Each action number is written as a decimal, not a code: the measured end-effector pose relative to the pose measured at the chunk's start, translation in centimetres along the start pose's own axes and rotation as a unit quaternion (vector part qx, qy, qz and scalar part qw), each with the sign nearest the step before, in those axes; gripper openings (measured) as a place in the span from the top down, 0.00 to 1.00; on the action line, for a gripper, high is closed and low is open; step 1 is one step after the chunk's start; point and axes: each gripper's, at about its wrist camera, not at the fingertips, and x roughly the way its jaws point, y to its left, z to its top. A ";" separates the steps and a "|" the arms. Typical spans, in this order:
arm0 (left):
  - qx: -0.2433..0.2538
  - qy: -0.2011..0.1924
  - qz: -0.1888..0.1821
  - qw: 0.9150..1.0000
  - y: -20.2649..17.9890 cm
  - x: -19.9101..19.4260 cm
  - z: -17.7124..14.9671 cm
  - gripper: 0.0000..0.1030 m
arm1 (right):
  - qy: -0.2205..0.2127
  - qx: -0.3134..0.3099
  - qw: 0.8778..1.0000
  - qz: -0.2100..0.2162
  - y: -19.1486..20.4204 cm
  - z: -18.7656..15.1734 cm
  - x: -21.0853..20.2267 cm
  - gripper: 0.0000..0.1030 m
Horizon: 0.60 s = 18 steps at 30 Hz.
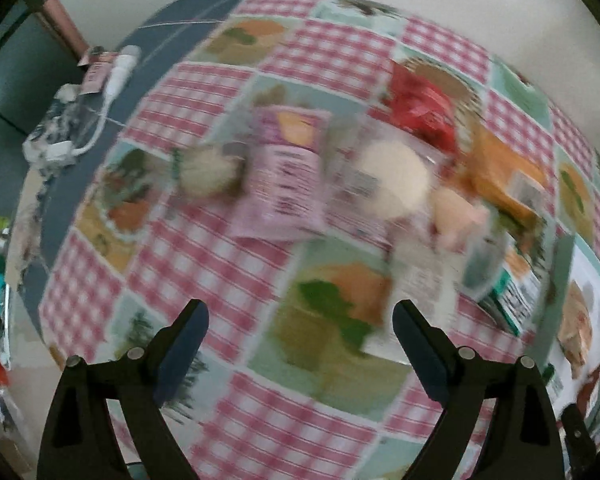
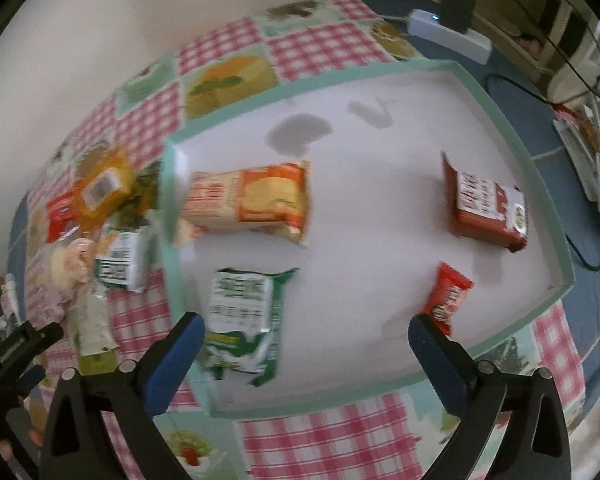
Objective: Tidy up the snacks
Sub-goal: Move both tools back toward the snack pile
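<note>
The tablecloth covers most of the table, and on it sits the tray, a shallow white box with a teal rim. Four packets lie inside it: an orange pack and a green pack toward the side nearest the pile, a brown bar and a small red pack toward the other side. The unsorted pile lies on the cloth just beside the tray.

The right gripper hangs over the tray with its jaws spread wide and nothing between them. The left gripper is over the cloth near the pile, also wide and empty.

The step in hand looks like fetching the next snack. To do it well, the left gripper should pick one packet at the pile's edge, such as the pink pack, which lies flat and partly clear of its neighbours, and close across its narrow side. The tray's middle is bare, so a packet can go there without stacking.

The round buns and the red bag crowd together, so a careless grab may drag two. The power strip and its cables lie beyond the tray, well apart from the work.
</note>
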 end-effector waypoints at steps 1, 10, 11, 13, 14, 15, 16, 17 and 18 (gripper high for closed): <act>-0.003 -0.003 0.003 1.000 0.4 0.0 0.5 0.09 | -0.006 -0.007 1.000 0.003 0.6 0.0 -0.2 0.00; -0.009 -0.017 0.010 1.000 2.8 -0.1 2.0 0.09 | -0.037 -0.061 0.997 0.038 4.8 -0.5 -2.0 0.00; -0.010 -0.017 0.010 1.000 3.1 0.1 2.3 0.09 | -0.035 -0.063 0.996 0.048 5.2 -0.6 -2.0 0.00; -0.012 -0.017 0.008 1.000 3.1 0.2 2.4 0.09 | -0.032 -0.064 0.995 0.070 5.9 -0.6 -2.2 0.00; -0.014 -0.017 0.007 1.000 3.4 0.1 2.4 0.09 | -0.032 -0.068 0.994 0.079 6.4 -0.8 -2.3 0.00; -0.016 -0.017 0.007 1.000 3.5 -0.1 2.2 0.09 | -0.033 -0.077 0.993 0.084 7.1 -0.9 -2.4 0.00; -0.020 -0.017 0.008 1.000 3.9 0.1 2.5 0.09 | -0.035 -0.089 0.992 0.086 7.9 -1.0 -2.5 0.00; -0.023 -0.017 0.009 1.000 4.3 0.2 2.6 0.09 | -0.036 -0.096 0.991 0.086 8.5 -1.1 -2.5 0.00; -0.027 -0.017 0.010 0.999 4.6 0.2 2.6 0.09 | -0.039 -0.107 0.990 0.084 9.3 -1.2 -2.3 0.00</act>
